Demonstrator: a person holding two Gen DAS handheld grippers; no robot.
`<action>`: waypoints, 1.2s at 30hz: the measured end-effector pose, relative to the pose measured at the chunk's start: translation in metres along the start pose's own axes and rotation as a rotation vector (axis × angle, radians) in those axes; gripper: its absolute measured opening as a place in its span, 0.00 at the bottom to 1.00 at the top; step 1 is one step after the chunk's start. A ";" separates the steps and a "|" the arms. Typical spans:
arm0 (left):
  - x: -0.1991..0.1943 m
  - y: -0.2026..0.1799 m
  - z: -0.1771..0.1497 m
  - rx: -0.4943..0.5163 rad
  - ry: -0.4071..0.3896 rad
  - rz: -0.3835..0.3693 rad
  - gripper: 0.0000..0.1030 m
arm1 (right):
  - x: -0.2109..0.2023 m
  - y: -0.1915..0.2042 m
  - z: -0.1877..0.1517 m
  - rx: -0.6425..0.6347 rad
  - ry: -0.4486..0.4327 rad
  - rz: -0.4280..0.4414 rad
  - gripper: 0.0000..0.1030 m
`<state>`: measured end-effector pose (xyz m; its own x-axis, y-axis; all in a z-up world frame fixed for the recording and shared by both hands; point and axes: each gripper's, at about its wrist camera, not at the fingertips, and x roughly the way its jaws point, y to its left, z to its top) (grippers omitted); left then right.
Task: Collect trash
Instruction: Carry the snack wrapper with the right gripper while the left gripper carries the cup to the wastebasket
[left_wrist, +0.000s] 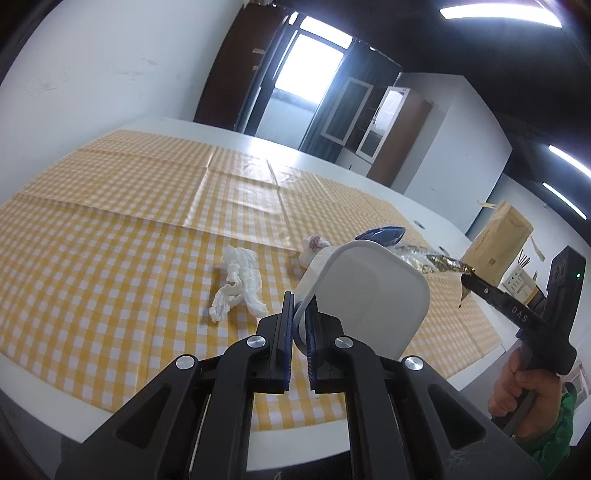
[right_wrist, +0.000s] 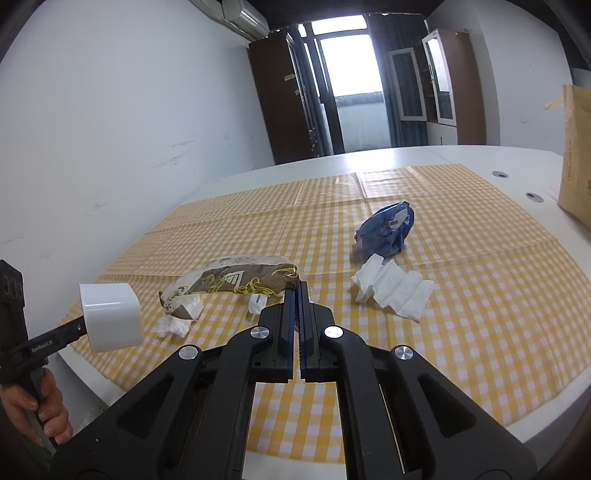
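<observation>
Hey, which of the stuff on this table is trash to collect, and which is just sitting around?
Part of the job:
white bin, held by the left gripper
brown wrapper, held by the right gripper
blue wrapper
folded tissue
crumpled tissue

Just lying about:
paper bag
checked cloth

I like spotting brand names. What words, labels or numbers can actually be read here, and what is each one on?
"DAS": on the right gripper, along its finger.
Small white lettering on the left gripper: too blurred to read.
Print on the brown paper bag: too small.
Markings on the brown and gold wrapper and blue wrapper: unreadable.
</observation>
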<state>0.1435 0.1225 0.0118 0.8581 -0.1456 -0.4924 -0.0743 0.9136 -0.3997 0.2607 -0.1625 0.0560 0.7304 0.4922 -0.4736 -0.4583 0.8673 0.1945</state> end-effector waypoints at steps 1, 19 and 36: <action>-0.005 -0.001 0.000 0.000 -0.007 -0.004 0.05 | -0.005 0.002 -0.002 -0.005 -0.004 0.002 0.01; -0.134 -0.029 -0.055 0.050 -0.144 -0.053 0.05 | -0.092 0.040 -0.049 -0.060 -0.070 0.052 0.01; -0.161 0.000 -0.112 0.003 -0.100 -0.060 0.05 | -0.114 0.056 -0.136 -0.087 0.037 0.080 0.01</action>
<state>-0.0518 0.1030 0.0045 0.9075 -0.1616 -0.3876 -0.0197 0.9056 -0.4237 0.0832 -0.1804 0.0035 0.6712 0.5553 -0.4911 -0.5581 0.8145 0.1582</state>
